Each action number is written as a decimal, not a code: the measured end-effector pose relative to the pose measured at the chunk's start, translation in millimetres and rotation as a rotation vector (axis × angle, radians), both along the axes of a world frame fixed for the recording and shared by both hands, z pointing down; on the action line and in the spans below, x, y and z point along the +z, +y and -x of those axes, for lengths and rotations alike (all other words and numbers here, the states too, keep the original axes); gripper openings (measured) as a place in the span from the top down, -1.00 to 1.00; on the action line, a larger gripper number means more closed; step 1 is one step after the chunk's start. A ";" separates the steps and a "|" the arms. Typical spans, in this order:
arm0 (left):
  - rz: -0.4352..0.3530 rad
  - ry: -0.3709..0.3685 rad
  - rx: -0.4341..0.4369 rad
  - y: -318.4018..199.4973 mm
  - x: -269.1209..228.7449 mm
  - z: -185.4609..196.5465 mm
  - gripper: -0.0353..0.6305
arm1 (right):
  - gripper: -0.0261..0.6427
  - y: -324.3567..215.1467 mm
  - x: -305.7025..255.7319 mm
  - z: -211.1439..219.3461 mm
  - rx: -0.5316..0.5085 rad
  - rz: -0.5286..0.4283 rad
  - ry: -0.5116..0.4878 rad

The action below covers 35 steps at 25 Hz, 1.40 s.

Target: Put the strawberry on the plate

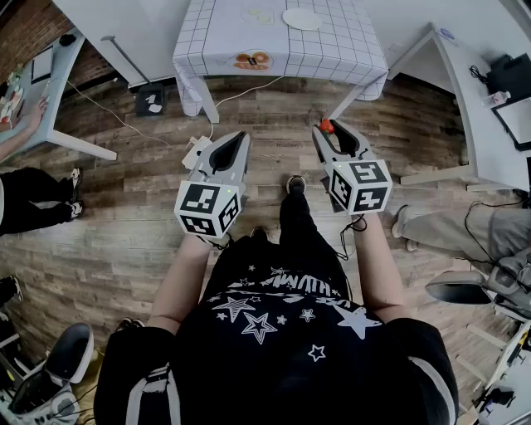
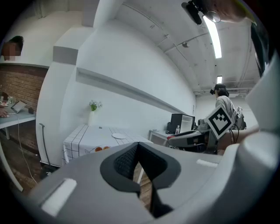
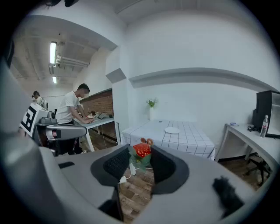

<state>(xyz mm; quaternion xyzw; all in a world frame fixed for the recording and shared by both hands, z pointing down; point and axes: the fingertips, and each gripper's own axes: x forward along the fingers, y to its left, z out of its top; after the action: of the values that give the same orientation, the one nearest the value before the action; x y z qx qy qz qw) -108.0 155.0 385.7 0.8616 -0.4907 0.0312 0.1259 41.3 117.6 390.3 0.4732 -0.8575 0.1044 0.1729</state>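
The strawberry (image 3: 141, 150) is clamped in the right gripper (image 1: 328, 129), the left gripper (image 1: 241, 134) closed on nothing — carrying it to the plate (image 1: 301, 18) by the worktop's (image 1: 348, 50) far edge is left.

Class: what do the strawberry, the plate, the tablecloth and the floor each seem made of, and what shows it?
Strawberry: probably toy plastic or foam; blocky matt red, stiff green leaves.
Plate: white, smooth; ceramic or plastic, too far to tell.
Tablecloth: cloth or vinyl; grid print, hangs over the edges.
Floor: wood or wood-look planks; grain shows.
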 end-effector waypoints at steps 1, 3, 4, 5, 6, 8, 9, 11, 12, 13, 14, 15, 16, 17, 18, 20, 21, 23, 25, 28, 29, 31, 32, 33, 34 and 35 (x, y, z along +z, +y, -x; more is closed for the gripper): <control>-0.005 -0.001 -0.002 -1.6 -1.0 -0.1 0.87 | 0.45 -0.1 -0.3 0.7 -0.002 -0.003 0.000; -0.015 -0.003 -0.007 -5.1 -2.8 -0.2 0.87 | 0.45 -0.7 -0.7 2.0 -0.006 -0.009 0.000; -0.018 -0.004 -0.010 -6.8 -3.4 0.0 0.87 | 0.45 -1.0 -0.8 2.6 -0.007 -0.011 -0.001; -0.020 -0.005 -0.012 -8.3 -3.9 0.2 0.87 | 0.45 -1.3 -0.8 3.1 -0.008 -0.012 -0.002; -0.022 -0.007 -0.014 -9.7 -4.2 0.4 0.87 | 0.45 -1.6 -0.6 3.4 -0.009 -0.012 -0.003; -0.023 -0.009 -0.017 -12.2 -4.8 0.6 0.87 | 0.45 -2.6 -0.3 2.8 -0.007 -0.010 -0.005; -0.022 -0.008 -0.018 -13.3 -5.1 0.6 0.87 | 0.45 -3.4 -0.4 2.0 -0.006 -0.009 -0.006; -0.019 -0.004 -0.018 -15.1 -5.1 0.1 0.87 | 0.45 -4.9 -1.4 0.4 -0.004 -0.010 -0.007; -0.018 -0.003 -0.017 -15.8 -4.9 -0.3 0.87 | 0.45 -5.2 -2.1 -0.3 -0.004 -0.012 -0.008; -0.017 -0.004 -0.016 -16.4 -4.5 -0.9 0.87 | 0.45 -5.3 -2.5 -1.1 -0.004 -0.014 -0.007; -0.016 -0.004 -0.015 -17.1 -4.0 -1.6 0.87 | 0.45 -5.5 -2.7 -2.2 -0.004 -0.016 -0.006; -0.014 -0.004 -0.014 -18.0 -3.6 -2.4 0.87 | 0.45 -5.9 -2.6 -3.5 -0.002 -0.016 -0.006; -0.013 -0.002 -0.014 -19.3 -3.4 -3.5 0.87 | 0.45 -6.6 -2.5 -5.1 0.001 -0.016 -0.006; -0.012 0.000 -0.012 -20.6 -3.4 -5.0 0.87 | 0.45 -7.5 -2.5 -7.0 0.005 -0.016 -0.007; -0.012 0.001 -0.010 -22.0 -3.5 -7.0 0.87 | 0.45 -8.6 -3.1 -9.0 0.010 -0.017 -0.011; -0.012 0.002 -0.002 -25.4 -4.0 -11.6 0.87 | 0.45 -11.8 -6.6 -13.5 0.023 -0.023 -0.041; -0.011 0.002 0.003 -27.4 -4.1 -13.9 0.87 | 0.45 -13.9 -8.9 -15.9 0.032 -0.026 -0.068; -0.008 0.002 0.008 -31.6 -3.5 -17.1 0.87 | 0.45 -18.3 -11.4 -20.5 0.047 -0.027 -0.114; -0.005 0.004 0.007 -36.3 -2.0 -19.4 0.87 | 0.45 -22.0 -10.1 -24.3 0.052 -0.028 -0.117; -0.005 0.003 0.005 -45.7 -0.9 -23.2 0.87 | 0.45 -30.4 -9.0 -28.7 0.049 -0.029 -0.110; -0.005 0.001 0.006 -49.4 -0.8 -24.9 0.87 | 0.45 -34.4 -9.1 -30.3 0.049 -0.029 -0.111; -0.007 -0.004 0.006 -58.1 -1.1 -28.4 0.87 | 0.45 -44.4 -8.9 -33.8 0.050 -0.029 -0.114; -0.008 -0.007 0.004 -63.3 -1.7 -29.7 0.87 | 0.45 -50.4 -8.6 -34.9 0.050 -0.028 -0.116; -0.009 -0.009 0.002 -69.1 -2.5 -30.5 0.87 | 0.45 -56.8 -8.2 -35.6 0.048 -0.028 -0.119; -0.011 -0.012 0.000 -75.2 -3.5 -31.2 0.87 | 0.45 -63.6 -7.6 -36.0 0.046 -0.027 -0.121; -0.013 -0.015 -0.001 -81.5 -4.3 -31.9 0.87 | 0.45 -70.4 -7.1 -36.4 0.043 -0.026 -0.122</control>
<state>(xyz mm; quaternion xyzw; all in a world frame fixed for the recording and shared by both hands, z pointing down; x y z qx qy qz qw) -76.1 73.5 381.4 0.8618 -0.4925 0.0343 0.1164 77.7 47.1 383.1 0.4866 -0.8573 0.1258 0.1117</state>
